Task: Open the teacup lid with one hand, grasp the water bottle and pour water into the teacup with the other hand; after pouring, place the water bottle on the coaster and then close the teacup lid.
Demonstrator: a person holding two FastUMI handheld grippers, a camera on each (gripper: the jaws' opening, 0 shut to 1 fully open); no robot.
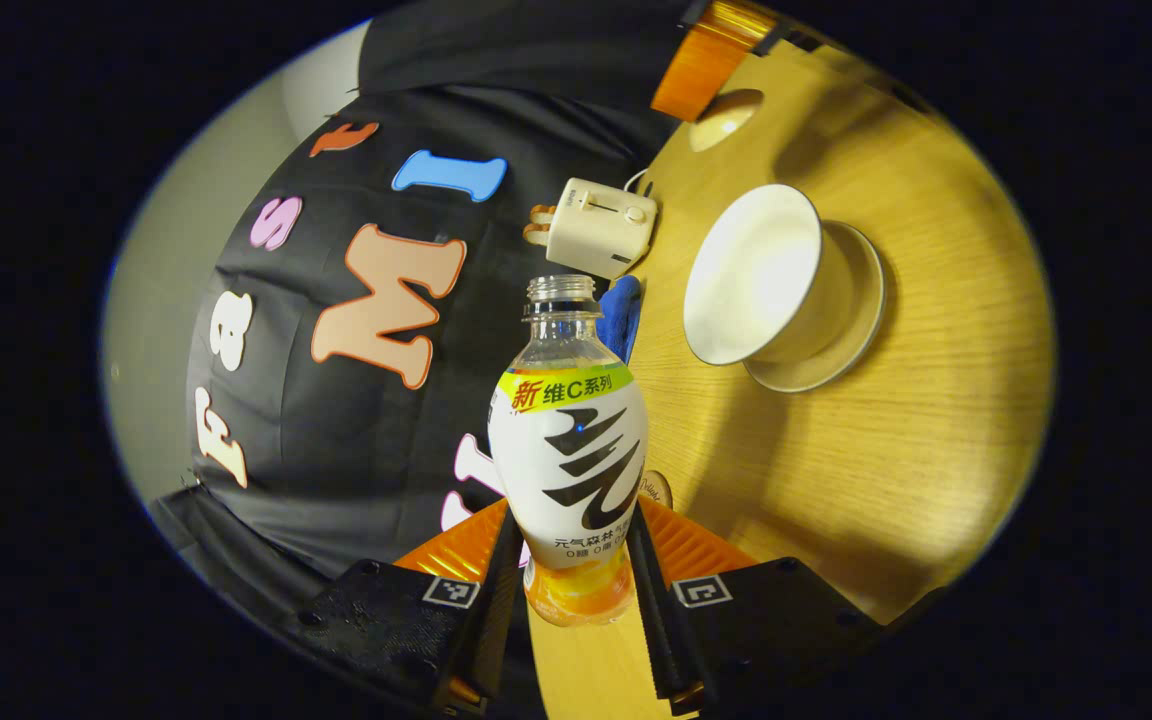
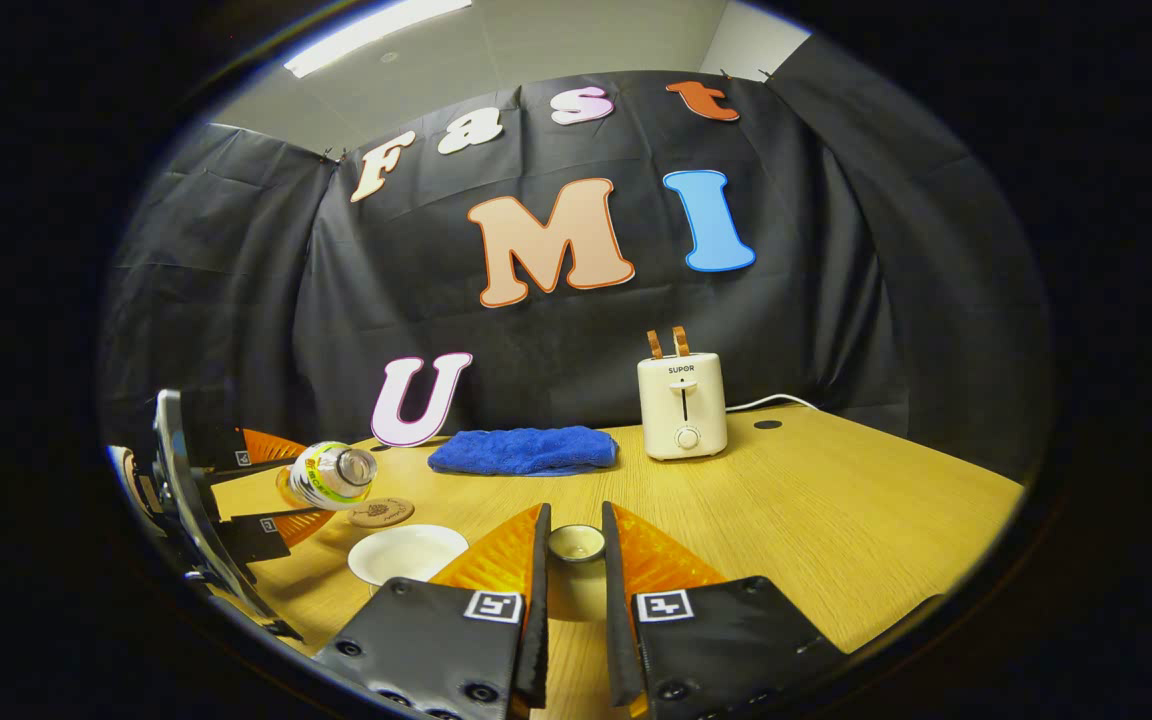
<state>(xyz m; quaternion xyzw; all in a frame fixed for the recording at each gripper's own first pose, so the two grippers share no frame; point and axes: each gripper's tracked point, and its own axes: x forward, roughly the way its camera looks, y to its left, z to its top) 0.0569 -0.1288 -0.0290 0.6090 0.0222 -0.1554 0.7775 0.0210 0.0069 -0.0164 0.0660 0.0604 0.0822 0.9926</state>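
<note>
Above the table (image 2: 836,520), left claw (image 1: 576,585) tilts gripped bottle (image 1: 568,450); right claw (image 2: 573,560) pinches lid (image 2: 576,542).

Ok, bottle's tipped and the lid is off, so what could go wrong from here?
1. The open water bottle lies nearly level in the left gripper. In the right gripper view its mouth looks nearer the coaster than the teacup, so water may hit the table.
2. The right gripper pinches the small teacup lid, which could slip.

White teacup (image 1: 751,275), blue towel (image 2: 524,450), cream toaster (image 2: 681,405), white black-swirled bottle (image 1: 568,450)
</note>
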